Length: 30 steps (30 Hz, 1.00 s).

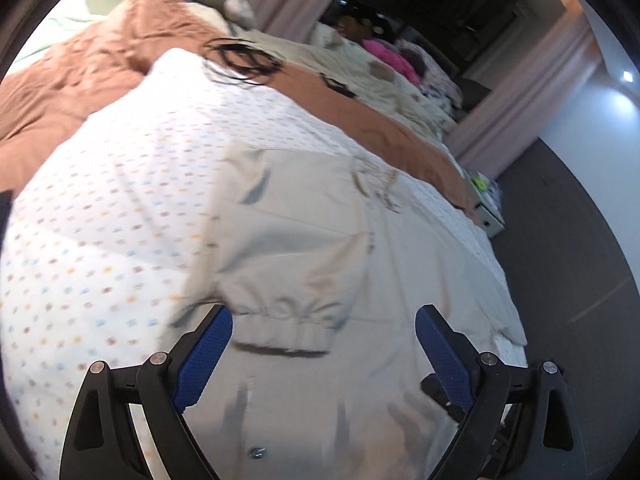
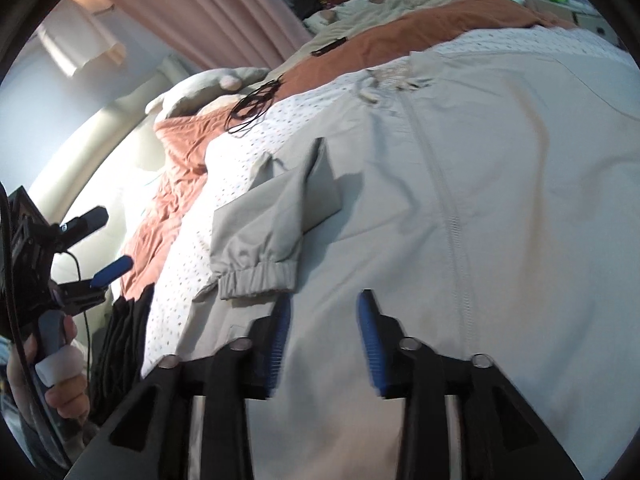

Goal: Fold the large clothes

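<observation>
Only right wrist shows the left tool (image 2: 108, 240) hand-held.

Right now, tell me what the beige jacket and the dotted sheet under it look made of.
Beige jacket: thin woven fabric, probably cotton or nylon blend, matte; it creases sharply and its sleeve cuff is elastic-gathered.
Dotted sheet: soft white printed cloth, likely cotton; matte, with small coloured dots. Blur leaves the weave unclear.

No text, label, brand or number can be read in either view. The beige jacket (image 2: 500, 184) shows a faint brownish marking near its collar (perhaps embroidery or a print), too blurred to tell whether it holds any letters.
</observation>
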### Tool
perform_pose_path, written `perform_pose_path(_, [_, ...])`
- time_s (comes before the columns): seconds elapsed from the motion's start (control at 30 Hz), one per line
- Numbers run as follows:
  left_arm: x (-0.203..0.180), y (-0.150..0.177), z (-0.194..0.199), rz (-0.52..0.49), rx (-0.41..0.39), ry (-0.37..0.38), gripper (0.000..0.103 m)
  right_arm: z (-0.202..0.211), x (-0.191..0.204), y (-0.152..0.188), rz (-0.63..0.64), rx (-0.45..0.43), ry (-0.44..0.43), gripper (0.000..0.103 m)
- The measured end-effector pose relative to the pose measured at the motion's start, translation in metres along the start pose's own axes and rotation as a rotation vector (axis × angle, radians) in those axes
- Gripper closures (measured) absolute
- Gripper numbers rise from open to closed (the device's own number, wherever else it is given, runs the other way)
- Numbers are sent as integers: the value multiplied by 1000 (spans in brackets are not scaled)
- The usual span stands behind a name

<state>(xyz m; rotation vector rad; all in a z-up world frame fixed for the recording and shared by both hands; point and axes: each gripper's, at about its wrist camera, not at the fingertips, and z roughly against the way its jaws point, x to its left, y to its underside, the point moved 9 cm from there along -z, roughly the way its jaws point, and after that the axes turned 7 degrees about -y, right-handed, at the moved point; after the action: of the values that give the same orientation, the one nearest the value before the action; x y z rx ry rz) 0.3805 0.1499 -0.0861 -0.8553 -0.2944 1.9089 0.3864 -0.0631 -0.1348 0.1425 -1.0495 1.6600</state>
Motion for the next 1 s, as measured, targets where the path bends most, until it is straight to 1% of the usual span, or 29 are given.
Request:
perform_pose_path(0.1, [36, 3, 11, 45, -12, -51, 10, -19, 23, -4, 60, 31, -5, 58])
perform_pose_path(0.17, [55, 6, 17, 64, -20, -87, 14, -32, 36, -6, 107, 51, -2, 56])
perform_pose_path(0.2, [61, 7, 17, 71, -23, -98, 16, -39, 43, -7, 135, 62, 3, 47])
perform_pose_path(0.23, [68, 9, 20, 79, -26, -107, 16, -44, 48, -8, 157, 70, 8, 35])
perform_pose_path(0.3, [81, 12, 24, 96, -35, -121, 18, -57, 63, -9, 205, 91, 9, 26])
perform_pose_path(0.37, [92, 14, 22, 114, -39, -131, 22, -71, 77, -8, 259, 116, 7, 26])
perform_pose_path(0.43, [106, 20, 26, 149, -40, -137, 26, -84, 88, -4, 312, 141, 25, 26])
perform_pose_path(0.5, [123, 27, 30, 190, -42, -174, 30, -99, 98, 1, 361, 173, 40, 26])
perform_pose_path(0.57, [134, 33, 34, 217, -42, -181, 33, -115, 105, 7, 401, 208, 47, 26])
perform_pose_path(0.73, [147, 40, 41, 222, -49, -210, 34, -155, 112, 24, 472, 290, 96, 26])
perform_pose_path(0.9, [145, 38, 42, 213, -51, -202, 34, -186, 97, 34, 535, 332, 201, 26])
perform_pose_path(0.93, [145, 38, 42, 211, -53, -204, 34, -187, 95, 34, 547, 326, 212, 32])
perform_pose_path(0.97, [143, 37, 43, 209, -56, -203, 34, -186, 93, 30, 562, 310, 234, 44])
perform_pose_path(1.0, [143, 37, 42, 206, -58, -203, 34, -183, 92, 27, 565, 310, 240, 69])
